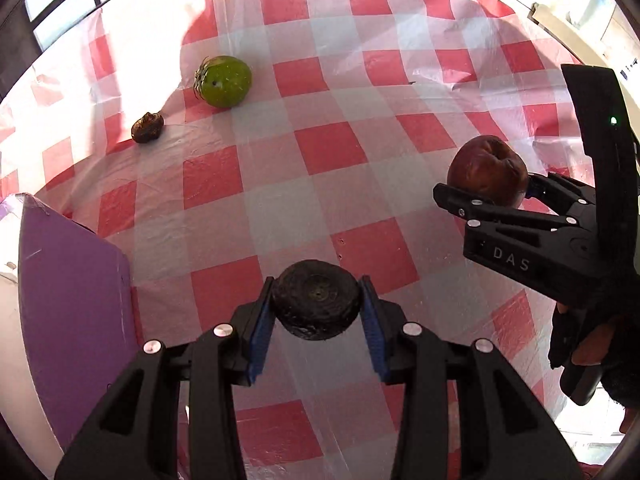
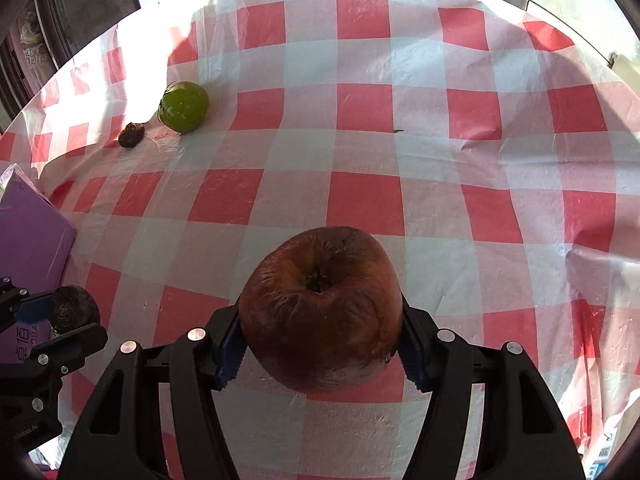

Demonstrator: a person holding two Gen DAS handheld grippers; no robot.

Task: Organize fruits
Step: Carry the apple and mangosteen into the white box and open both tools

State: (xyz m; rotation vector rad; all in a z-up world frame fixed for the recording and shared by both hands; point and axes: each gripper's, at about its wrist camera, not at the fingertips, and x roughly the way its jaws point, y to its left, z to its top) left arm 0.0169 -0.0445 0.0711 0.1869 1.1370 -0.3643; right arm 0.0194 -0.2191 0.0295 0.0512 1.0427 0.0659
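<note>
My left gripper (image 1: 318, 308) is shut on a round black fruit (image 1: 316, 304), held above the checked tablecloth; it also shows in the right wrist view (image 2: 74, 310). My right gripper (image 2: 320, 340) is shut on a wrinkled brown-red apple (image 2: 320, 308), lifted over the cloth; in the left wrist view the apple (image 1: 486, 170) sits in that gripper at the right. A green fruit (image 1: 224, 80) and a small dark shrivelled fruit (image 1: 147, 127) lie at the far left of the table, also in the right wrist view (image 2: 184, 106) (image 2: 131, 134).
A purple box (image 1: 68, 300) stands at the near left, beside my left gripper; it shows in the right wrist view too (image 2: 30, 236). The red and white checked tablecloth (image 1: 340, 140) covers the table. Windows lie beyond the far left edge.
</note>
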